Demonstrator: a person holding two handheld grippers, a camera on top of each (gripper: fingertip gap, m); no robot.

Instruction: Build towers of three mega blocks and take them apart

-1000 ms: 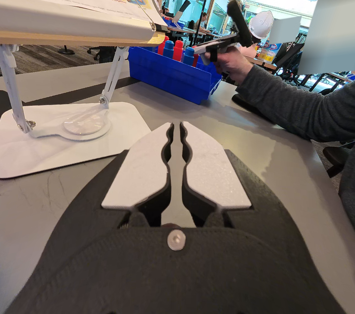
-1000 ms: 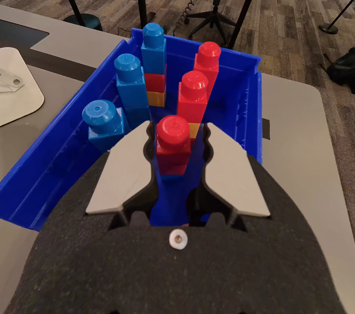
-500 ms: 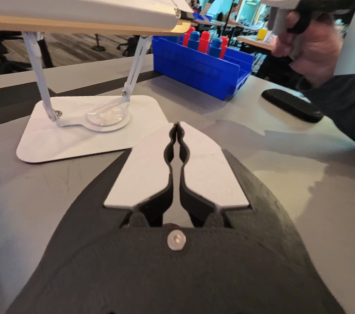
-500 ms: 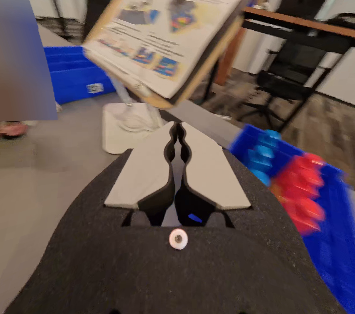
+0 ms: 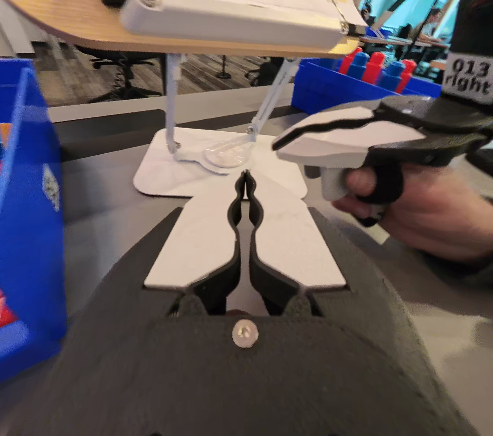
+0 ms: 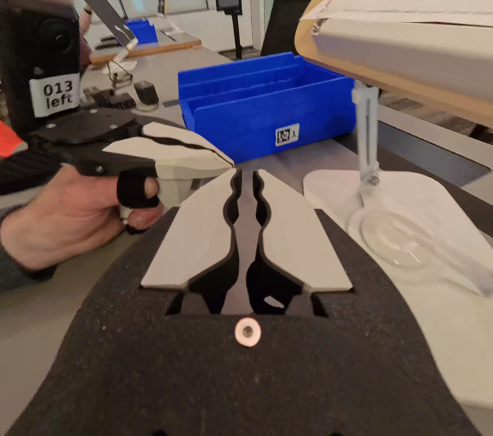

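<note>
Grey table (image 5: pixel 440 343) in an open office: a tilted board (image 5: pixel 80 9) on a white stand (image 5: pixel 213 172) hangs above both grippers. Left gripper (image 5: pixel 246 175) jaws pressed together, empty; right gripper (image 6: pixel 246 174) jaws nearly together, empty. Block towers (image 5: pixel 376 70) stand in the far bin (image 5: pixel 346 92); another bin (image 6: pixel 266 119) sits left.

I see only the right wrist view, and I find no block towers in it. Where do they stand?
Observer: The left wrist view shows red and blue towers standing in a second blue bin, behind the right tongs.
Operator: How many towers are there?
Observer: Five tops rise above the bin's rim, alternating red and blue; any more would be hidden.
Operator: Where is this bin from the paper stand?
Observer: On the table, beyond the stand's white base, on its right side.
</note>
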